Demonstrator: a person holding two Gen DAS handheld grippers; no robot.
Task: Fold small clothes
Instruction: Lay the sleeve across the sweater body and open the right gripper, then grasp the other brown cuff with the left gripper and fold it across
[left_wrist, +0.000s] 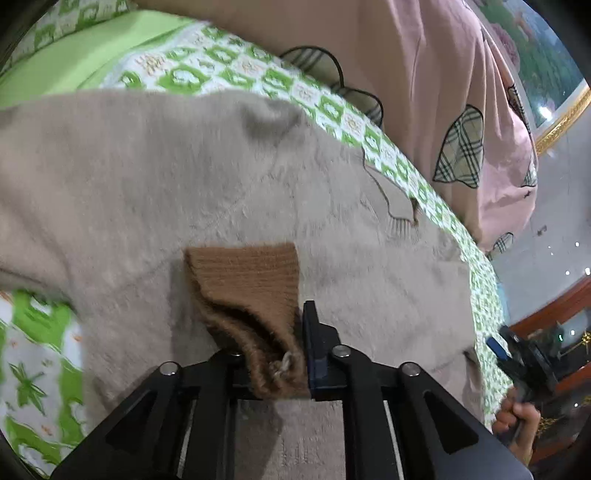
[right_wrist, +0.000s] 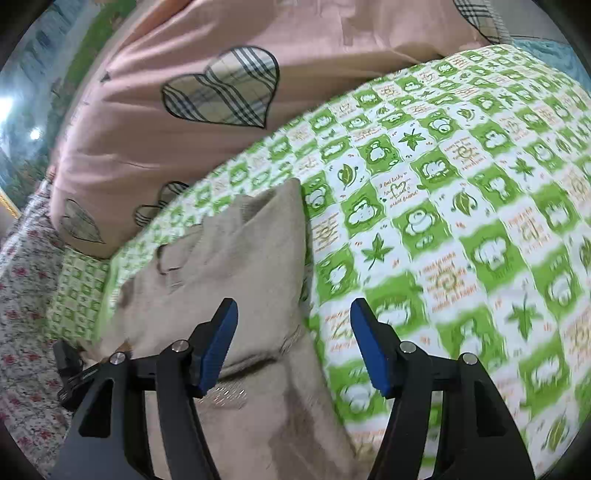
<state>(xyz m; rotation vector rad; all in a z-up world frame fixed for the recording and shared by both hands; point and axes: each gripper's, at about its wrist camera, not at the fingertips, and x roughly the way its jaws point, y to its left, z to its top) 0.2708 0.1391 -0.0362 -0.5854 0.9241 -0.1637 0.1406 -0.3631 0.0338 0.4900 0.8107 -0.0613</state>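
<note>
I am working over a bed covered by a green-and-white checked sheet (right_wrist: 436, 206) printed with leaves and little cartoon figures. Far across it lies a pink quilt (right_wrist: 177, 147) with plaid heart patches, and beyond that a framed landscape picture (left_wrist: 546, 70) with a gilt edge hangs on the wall. The beige fleece garment (left_wrist: 184, 177) is spread flat on the sheet, filling the middle of the left view. My left gripper (left_wrist: 273, 354) is clenched on the brown knitted cuff (left_wrist: 243, 288) at the garment's near edge, the knit bunched between the pads. My right gripper (right_wrist: 293, 347) hangs released, blue pads apart with nothing between them, above the garment's right border where it meets the sheet. A floral cloth (right_wrist: 26, 280) drapes at the far left.
</note>
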